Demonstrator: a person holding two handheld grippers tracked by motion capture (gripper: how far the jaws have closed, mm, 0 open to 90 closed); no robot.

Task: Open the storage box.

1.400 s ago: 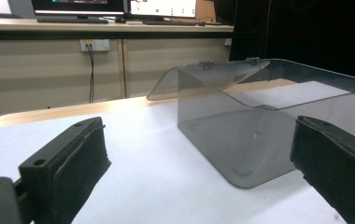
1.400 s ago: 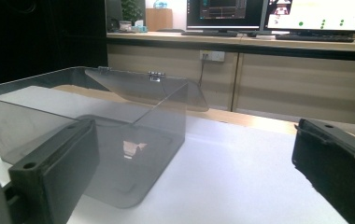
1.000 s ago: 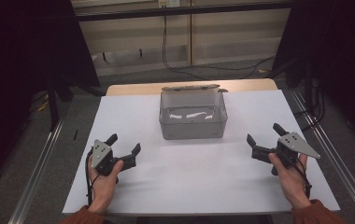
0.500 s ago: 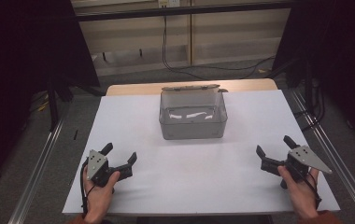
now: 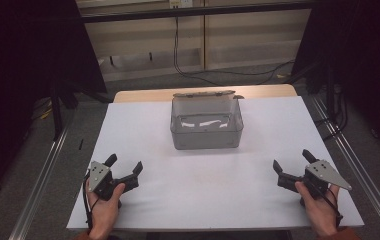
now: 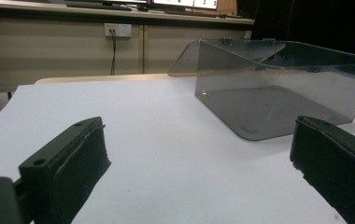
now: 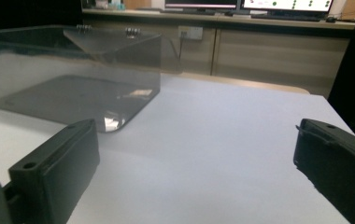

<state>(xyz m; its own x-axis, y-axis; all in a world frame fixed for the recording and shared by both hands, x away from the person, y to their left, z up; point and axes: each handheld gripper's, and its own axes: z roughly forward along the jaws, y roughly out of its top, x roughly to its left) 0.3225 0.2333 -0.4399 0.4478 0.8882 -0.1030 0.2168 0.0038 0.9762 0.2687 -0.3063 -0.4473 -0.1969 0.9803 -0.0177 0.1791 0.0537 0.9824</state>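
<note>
Clear plastic box at 12 o'clock on the white table, lid hinged back. Left gripper at 8 o'clock, jaws spread wide, empty. Right gripper at 4 o'clock, likewise agape.

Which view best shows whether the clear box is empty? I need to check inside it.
The high view: it looks down into the open clear box, showing only glare on its floor. The left claw view shows it side-on through a tinted wall; the right claw view likewise.

Glossy clear plastic box on a matt white table
</note>
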